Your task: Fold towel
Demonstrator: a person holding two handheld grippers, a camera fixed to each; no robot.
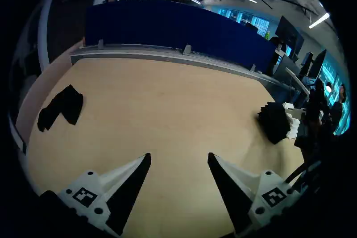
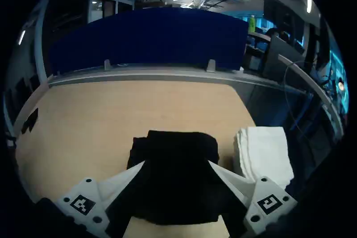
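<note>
left gripper: wide open, empty over table — probably free for loose black cloth
right gripper: spread wide astride folded black towel, grip unclear — seemingly stacking it beside white towels

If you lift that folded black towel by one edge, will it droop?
Probably: the folded black towel has soft rounded folds, so it looks floppy. Its stacked layers may fall open. Pushed across the pale wooden table, it would probably bunch.
</note>
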